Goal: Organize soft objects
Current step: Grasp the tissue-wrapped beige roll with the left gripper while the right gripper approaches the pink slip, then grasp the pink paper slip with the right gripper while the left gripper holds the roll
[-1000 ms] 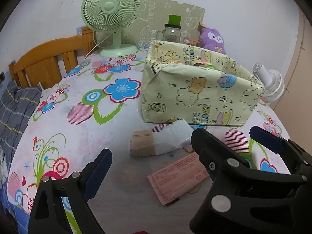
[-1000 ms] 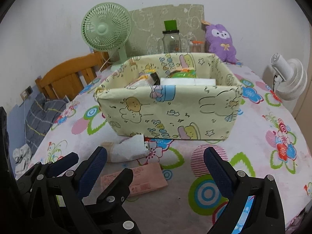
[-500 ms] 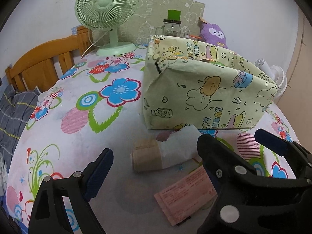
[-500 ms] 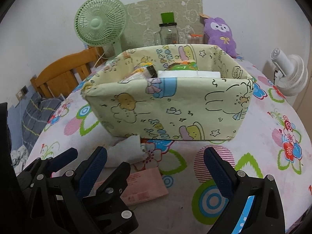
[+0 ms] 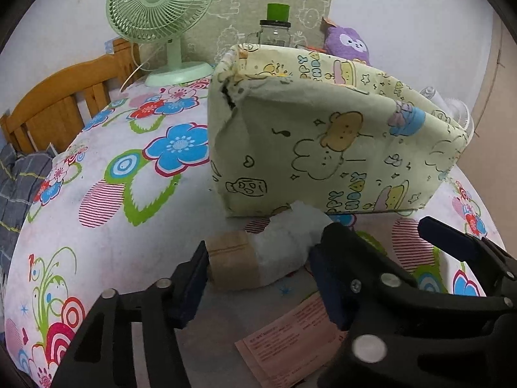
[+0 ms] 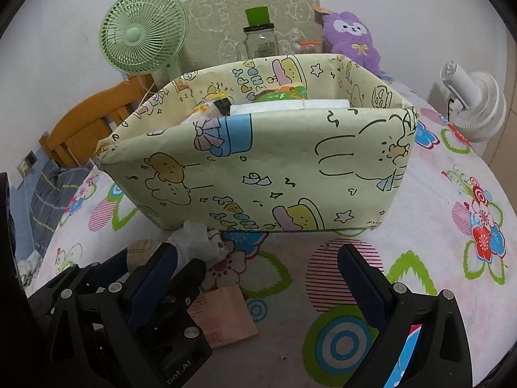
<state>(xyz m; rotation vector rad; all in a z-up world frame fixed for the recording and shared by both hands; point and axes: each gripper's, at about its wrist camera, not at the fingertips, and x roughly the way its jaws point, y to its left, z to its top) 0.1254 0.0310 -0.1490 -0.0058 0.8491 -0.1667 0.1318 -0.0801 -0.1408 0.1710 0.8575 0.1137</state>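
Observation:
A soft white pack with a tan paper band (image 5: 258,257) lies on the flowered tablecloth just in front of the pale yellow cartoon-print fabric box (image 5: 323,142). My left gripper (image 5: 258,278) has its fingers around the pack, one at each end, touching or nearly touching it. A flat pink packet (image 5: 290,342) lies under the gripper. My right gripper (image 6: 255,278) is open and empty in front of the box (image 6: 274,168), which holds several items. The pack shows at lower left in the right wrist view (image 6: 194,239).
A green desk fan (image 5: 161,16), a glass jar with a green lid (image 5: 276,26) and a purple plush toy (image 6: 350,42) stand behind the box. A white fan (image 6: 475,106) is at the right. A wooden chair back (image 5: 58,97) stands at the table's left edge.
My left gripper has moved forward and down over the banded pack, and its fingers have narrowed around it. My right gripper has moved closer to the box.

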